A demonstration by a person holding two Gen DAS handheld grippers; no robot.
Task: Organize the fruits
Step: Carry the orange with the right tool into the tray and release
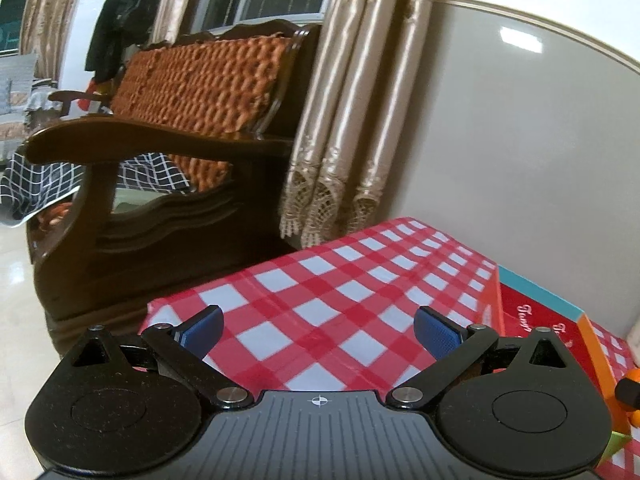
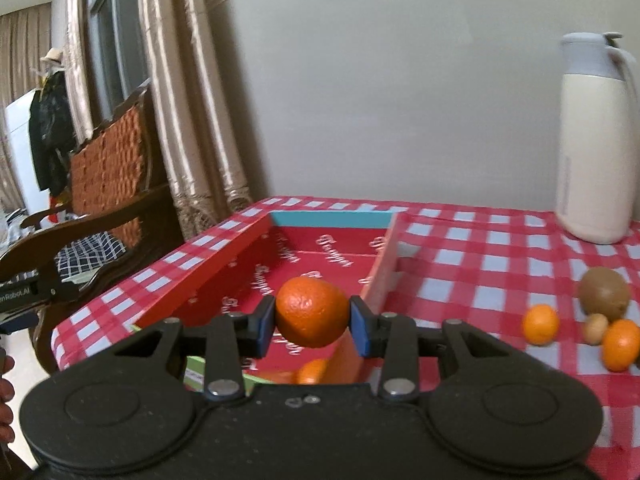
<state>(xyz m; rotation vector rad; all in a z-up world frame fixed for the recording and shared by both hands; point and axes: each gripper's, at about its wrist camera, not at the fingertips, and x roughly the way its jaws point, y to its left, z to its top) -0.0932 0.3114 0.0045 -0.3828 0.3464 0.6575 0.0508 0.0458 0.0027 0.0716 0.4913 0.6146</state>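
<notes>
My right gripper [image 2: 312,322] is shut on an orange tangerine [image 2: 311,312], held above the open red box [image 2: 224,276]. Another tangerine [image 2: 312,371] lies in the box below it. On the checked cloth to the right lie two small tangerines [image 2: 540,324] [image 2: 620,345], a brown kiwi [image 2: 604,293] and a small tan fruit [image 2: 595,329]. My left gripper [image 1: 318,334] stands open over the cloth with nothing between its blue pads; the red box [image 1: 544,316] shows at its right, and the left gripper's body [image 2: 28,290] shows at the left edge of the right wrist view.
A cream thermos jug [image 2: 592,140] stands at the back right of the table [image 2: 480,240]. A dark wooden armchair [image 1: 160,160] with an orange cushion stands left of the table, beside curtains [image 1: 352,120]. The table's far edge meets a grey wall.
</notes>
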